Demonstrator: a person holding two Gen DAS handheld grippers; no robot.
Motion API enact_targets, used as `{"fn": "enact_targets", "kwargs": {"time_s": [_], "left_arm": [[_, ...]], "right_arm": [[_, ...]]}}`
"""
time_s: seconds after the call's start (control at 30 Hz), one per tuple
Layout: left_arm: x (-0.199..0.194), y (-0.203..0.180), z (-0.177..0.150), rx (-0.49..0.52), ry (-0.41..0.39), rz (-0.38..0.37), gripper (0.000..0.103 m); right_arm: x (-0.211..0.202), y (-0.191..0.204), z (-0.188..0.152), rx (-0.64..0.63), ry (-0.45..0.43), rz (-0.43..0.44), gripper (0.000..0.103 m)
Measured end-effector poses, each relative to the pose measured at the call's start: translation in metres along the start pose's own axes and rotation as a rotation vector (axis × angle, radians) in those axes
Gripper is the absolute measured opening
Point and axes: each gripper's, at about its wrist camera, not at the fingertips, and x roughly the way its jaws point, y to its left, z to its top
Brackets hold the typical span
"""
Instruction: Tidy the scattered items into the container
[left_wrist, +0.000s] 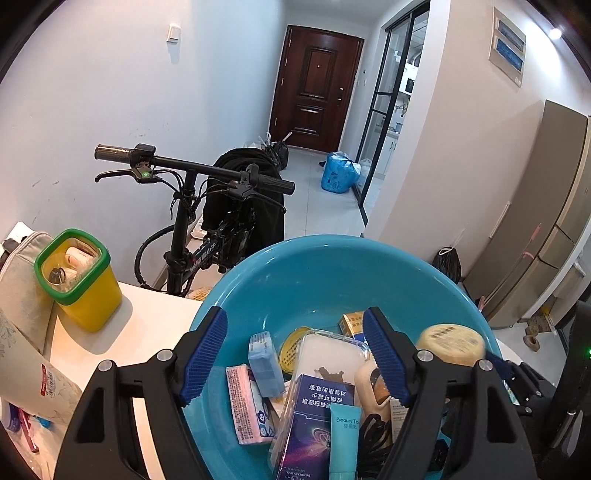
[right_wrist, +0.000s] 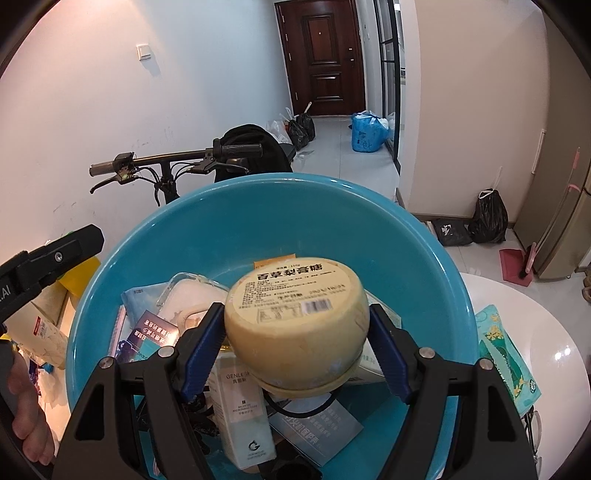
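A blue basin (left_wrist: 258, 254) stands on the white table (left_wrist: 147, 325) and holds several items: a pink pack (left_wrist: 245, 406), a light blue box (left_wrist: 264, 363), a clear plastic case (left_wrist: 332, 354), a dark blue carton (left_wrist: 314, 413) and a teal tube (left_wrist: 343, 435). My left gripper (left_wrist: 295, 317) hangs open over them with nothing between its pads. My right gripper (right_wrist: 295, 310) is over the basin (right_wrist: 166, 210), shut on a round yellow tin (right_wrist: 295, 321) that tilts its label toward the camera. That tin (left_wrist: 450, 343) also shows at the basin's right side.
A teal patterned packet (right_wrist: 506, 362) lies on the table right of the basin. A yellow bin with a green rim (left_wrist: 85, 284) stands to the left, with paper clutter nearer. Behind the table is a bicycle (left_wrist: 192, 173). A hand (right_wrist: 26, 406) holds the left gripper.
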Motion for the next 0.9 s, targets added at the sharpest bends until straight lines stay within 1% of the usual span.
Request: {"fn": "enact_targets", "kwargs": {"time_s": [0.07,0.1,0.23,0.4,0.63,0.67,0.77,0.83,0.9], "left_arm": [[-0.001,-0.001,-0.001,0.004,-0.002,0.004,0.078],[-0.002,-0.001,0.0,0.007,-0.004,0.007,0.078],[-0.006,-0.001,0.0,0.014,-0.021,0.008,0.078],[-0.019,-0.005,0.002,0.028,-0.058,0.009,0.078],[-0.04,-0.01,0.005,0.037,-0.103,-0.015,0.078],[-0.044,-0.011,0.005,0.038,-0.11,-0.018,0.078],[-0.056,-0.013,0.007,0.041,-0.137,-0.027,0.086],[-0.067,-0.014,0.008,0.047,-0.171,-0.027,0.086],[-0.079,-0.015,0.009,0.049,-0.203,-0.028,0.086]], "right_arm": [[-0.001,0.001,0.0,-0.005,-0.011,-0.009,0.083],[-0.001,0.003,0.002,-0.008,-0.016,-0.014,0.084],[-0.006,0.004,0.004,-0.02,-0.037,-0.037,0.084],[-0.014,0.0,0.008,0.001,-0.057,-0.031,0.084],[-0.038,-0.007,0.015,0.039,-0.118,-0.019,0.086],[-0.042,-0.008,0.016,0.044,-0.128,-0.017,0.087],[-0.057,-0.01,0.018,0.056,-0.166,-0.015,0.091],[-0.067,-0.011,0.02,0.063,-0.192,-0.019,0.095],[-0.078,-0.011,0.021,0.072,-0.224,-0.031,0.102]]}}
